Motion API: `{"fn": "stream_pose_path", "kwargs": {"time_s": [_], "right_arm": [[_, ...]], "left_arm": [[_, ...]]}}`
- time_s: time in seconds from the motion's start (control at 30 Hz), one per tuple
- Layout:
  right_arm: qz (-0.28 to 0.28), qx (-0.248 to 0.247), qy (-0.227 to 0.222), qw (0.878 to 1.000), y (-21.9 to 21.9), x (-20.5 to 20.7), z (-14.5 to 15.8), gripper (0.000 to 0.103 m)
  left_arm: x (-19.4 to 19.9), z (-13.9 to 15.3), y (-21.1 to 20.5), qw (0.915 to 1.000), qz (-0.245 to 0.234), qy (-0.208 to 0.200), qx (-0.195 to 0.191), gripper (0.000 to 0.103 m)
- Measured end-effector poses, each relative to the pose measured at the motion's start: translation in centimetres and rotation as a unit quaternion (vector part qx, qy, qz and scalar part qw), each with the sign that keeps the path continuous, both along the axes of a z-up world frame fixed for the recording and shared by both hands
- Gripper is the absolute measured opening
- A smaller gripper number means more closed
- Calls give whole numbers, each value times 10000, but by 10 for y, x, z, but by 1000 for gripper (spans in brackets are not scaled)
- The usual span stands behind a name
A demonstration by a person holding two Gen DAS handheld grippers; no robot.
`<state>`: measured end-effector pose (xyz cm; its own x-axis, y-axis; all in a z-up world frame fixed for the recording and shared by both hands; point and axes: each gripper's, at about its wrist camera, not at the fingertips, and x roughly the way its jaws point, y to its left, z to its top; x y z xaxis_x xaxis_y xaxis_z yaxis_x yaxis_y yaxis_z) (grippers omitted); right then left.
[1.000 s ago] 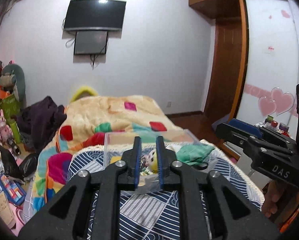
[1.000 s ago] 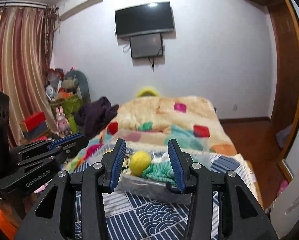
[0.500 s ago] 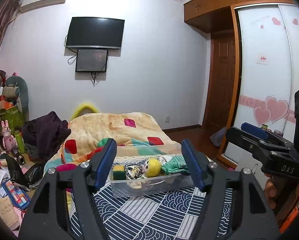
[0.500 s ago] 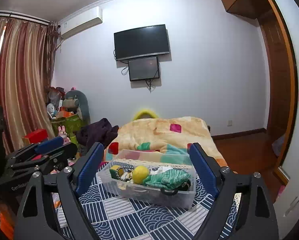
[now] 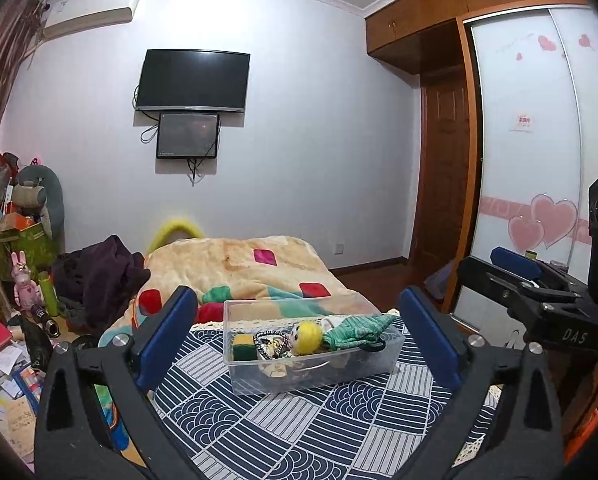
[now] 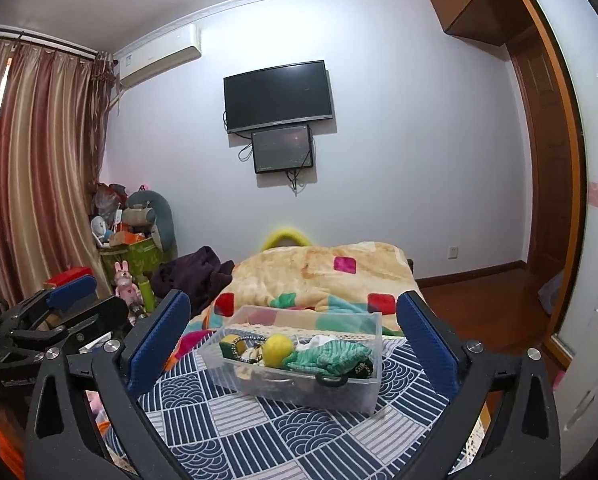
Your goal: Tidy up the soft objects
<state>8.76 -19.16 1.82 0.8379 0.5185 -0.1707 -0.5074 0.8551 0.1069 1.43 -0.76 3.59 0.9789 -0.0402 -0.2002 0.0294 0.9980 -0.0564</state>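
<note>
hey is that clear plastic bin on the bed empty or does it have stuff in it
Not empty. The clear bin holds a yellow-haired doll, a green knit piece and a yellow-green sponge.

Both wrist views look level across patterned cloth toward far wall TV (image 5: 192,80). Left view sits left, right view right. Shared: clear bin (image 5: 311,364) (image 6: 295,376) near, bed (image 6: 323,276) beyond.

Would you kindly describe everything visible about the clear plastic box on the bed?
The plastic box is a clear, lidless rectangular tub with thin see-through walls. It sits flat on the blue patterned blanket, apart from both open tools. Inside lie a yellow-haired doll, a green knitted cloth, a green-and-yellow sponge and a beaded loop.
</note>
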Motion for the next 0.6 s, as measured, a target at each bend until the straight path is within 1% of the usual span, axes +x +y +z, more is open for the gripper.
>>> {"fn": "stream_pose_path", "kwargs": {"time_s": [0.13, 0.27, 0.6], "right_arm": [[-9, -19, -24, 10000, -1, -2, -3, 103], [-8, 11, -3, 10000, -2, -3, -4, 103], [-15, 44, 37, 10000, -7, -2, -5, 103]], "left_arm": [[0, -1, -1, 10000, -10, 25, -30, 102], [0, -2, -3, 10000, 36, 23, 31, 102], [2, -4, -4, 10000, 59, 44, 42, 103]]}}
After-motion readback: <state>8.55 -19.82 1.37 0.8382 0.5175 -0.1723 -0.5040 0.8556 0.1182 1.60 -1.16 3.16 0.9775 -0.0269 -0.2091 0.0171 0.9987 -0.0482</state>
